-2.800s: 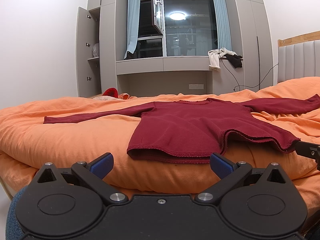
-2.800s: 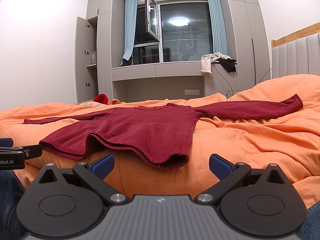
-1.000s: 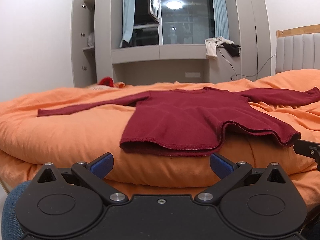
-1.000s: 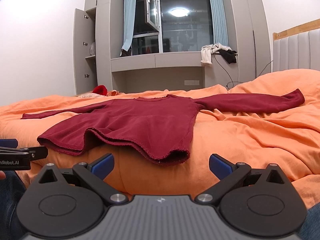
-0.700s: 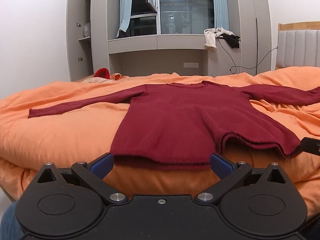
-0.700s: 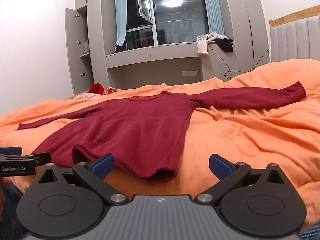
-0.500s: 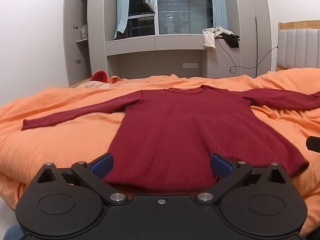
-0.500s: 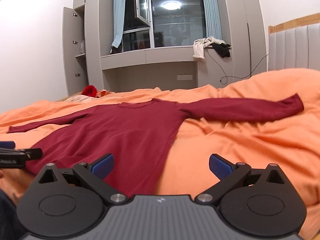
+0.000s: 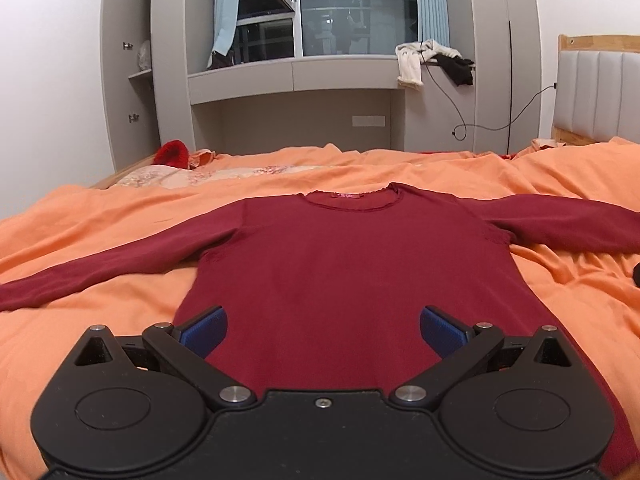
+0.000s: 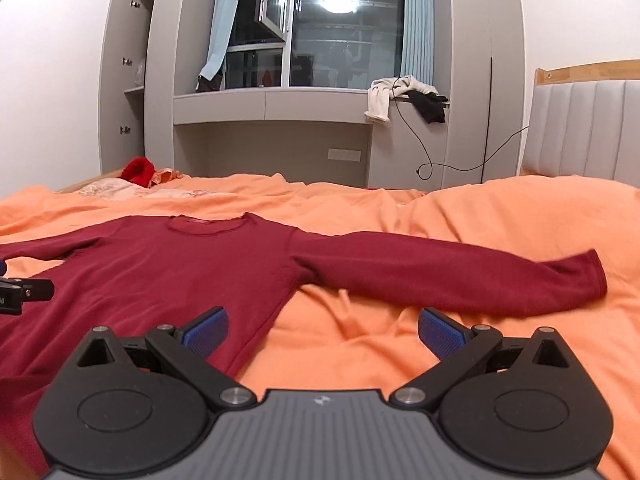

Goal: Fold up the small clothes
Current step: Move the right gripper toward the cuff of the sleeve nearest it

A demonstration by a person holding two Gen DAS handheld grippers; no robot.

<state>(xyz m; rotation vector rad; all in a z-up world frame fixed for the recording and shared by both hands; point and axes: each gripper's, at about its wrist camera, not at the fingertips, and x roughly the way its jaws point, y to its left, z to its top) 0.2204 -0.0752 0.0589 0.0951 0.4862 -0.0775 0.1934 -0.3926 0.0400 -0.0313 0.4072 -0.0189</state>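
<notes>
Left gripper (image 9: 323, 330) stands with its jaws spread wide and nothing between them; its two blue pads (image 9: 204, 328) sit above the lower body of the sweater (image 9: 352, 268), the cloth showing in the gap. Whether the pads touch the fabric cannot be told. Right gripper (image 10: 323, 330) is likewise fully spread and empty, one blue pad over the sweater's side edge and the other over bare orange duvet (image 10: 500, 216).

Sweater: one item, dark red, long-sleeved, round neck with a small frilled trim. It lies flat and face up on the duvet, neck toward the window wall, hem toward the cameras. Both sleeves are stretched outward from the body, roughly level with the shoulders. The sleeve on the headboard side ends in a cuff (image 10: 592, 280) resting on the duvet. No fold is visible in the body.

Count: one sweater, two grippers, four blue pads, one duvet. Beyond the sweater's neck, at the far edge of the bed, one bright red item (image 9: 173, 153) lies on a pale patterned cloth.

Pose: both grippers are held low and nearly level, pointing along the sweater from hem toward neck. The left gripper's tip shows at the edge of the right wrist view, over the sweater's body.
</notes>
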